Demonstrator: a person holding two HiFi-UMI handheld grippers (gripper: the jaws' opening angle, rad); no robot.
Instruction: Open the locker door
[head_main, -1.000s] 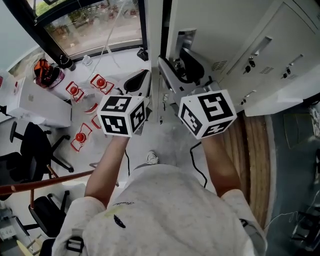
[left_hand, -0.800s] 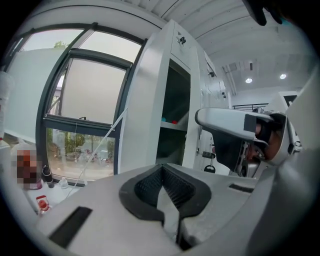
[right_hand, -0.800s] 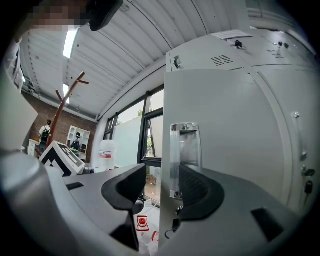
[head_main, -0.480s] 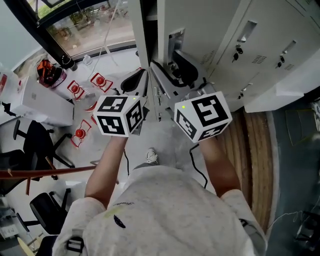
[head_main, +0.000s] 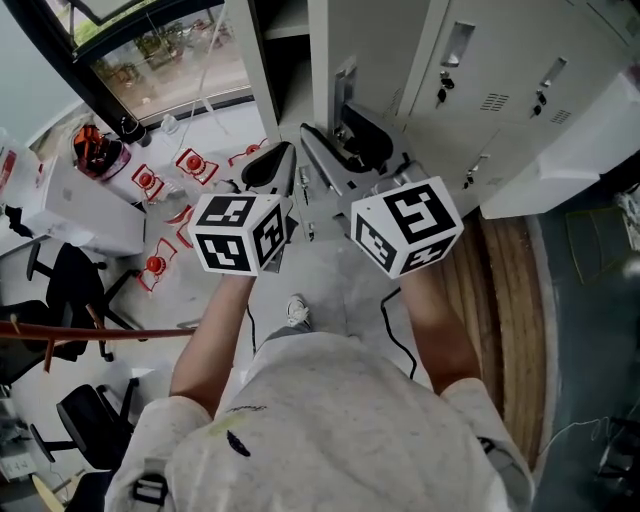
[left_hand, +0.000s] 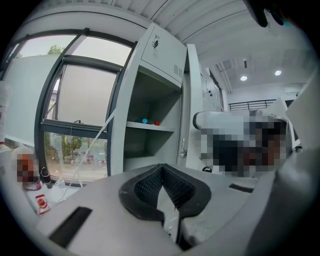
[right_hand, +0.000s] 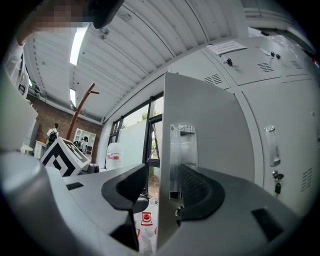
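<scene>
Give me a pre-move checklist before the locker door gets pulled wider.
1. Locker door edge sits between the right gripper jaws: ok.
2. Jaws clamped on the door: not ok; a gap shows between one jaw and the door edge.
3. Door unlatched: ok; it stands ajar, and the shelf inside is visible.
4. Left gripper free: ok; shut, holding nothing.
5. Swing path free of obstacles: cannot tell.
</scene>
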